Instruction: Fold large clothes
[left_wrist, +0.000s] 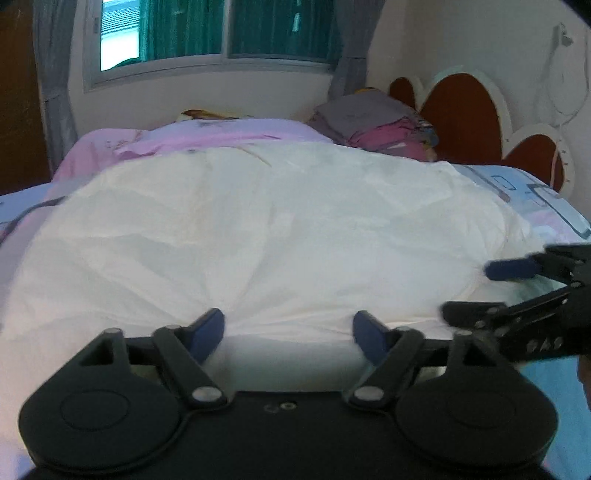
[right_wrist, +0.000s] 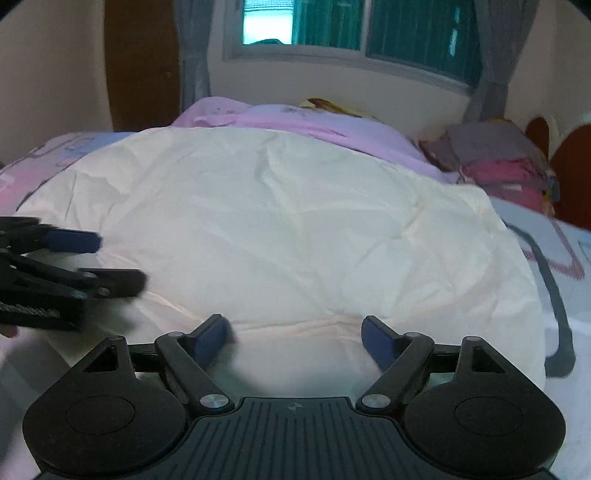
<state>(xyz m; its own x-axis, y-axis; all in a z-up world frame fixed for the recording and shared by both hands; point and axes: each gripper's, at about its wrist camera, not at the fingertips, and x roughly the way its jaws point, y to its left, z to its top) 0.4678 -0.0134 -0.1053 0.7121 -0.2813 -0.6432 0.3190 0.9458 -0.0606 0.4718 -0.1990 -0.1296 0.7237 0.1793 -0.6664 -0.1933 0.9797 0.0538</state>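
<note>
A large white garment (left_wrist: 258, 229) lies spread over the bed; it also fills the middle of the right wrist view (right_wrist: 295, 229). My left gripper (left_wrist: 288, 328) is open, its blue-padded fingers apart at the garment's near edge, holding nothing. My right gripper (right_wrist: 295, 332) is also open and empty at the near edge. Each gripper shows in the other's view: the right one at the right side (left_wrist: 476, 288), the left one at the left side (right_wrist: 118, 258), both with fingers apart over the cloth.
A pink-lilac blanket (left_wrist: 207, 136) lies behind the garment. A stack of folded clothes (left_wrist: 380, 122) sits at the back right by the red-and-white headboard (left_wrist: 461, 107). A printed bedsheet (right_wrist: 569, 251) borders the garment. A window (left_wrist: 221, 33) and a wall are beyond.
</note>
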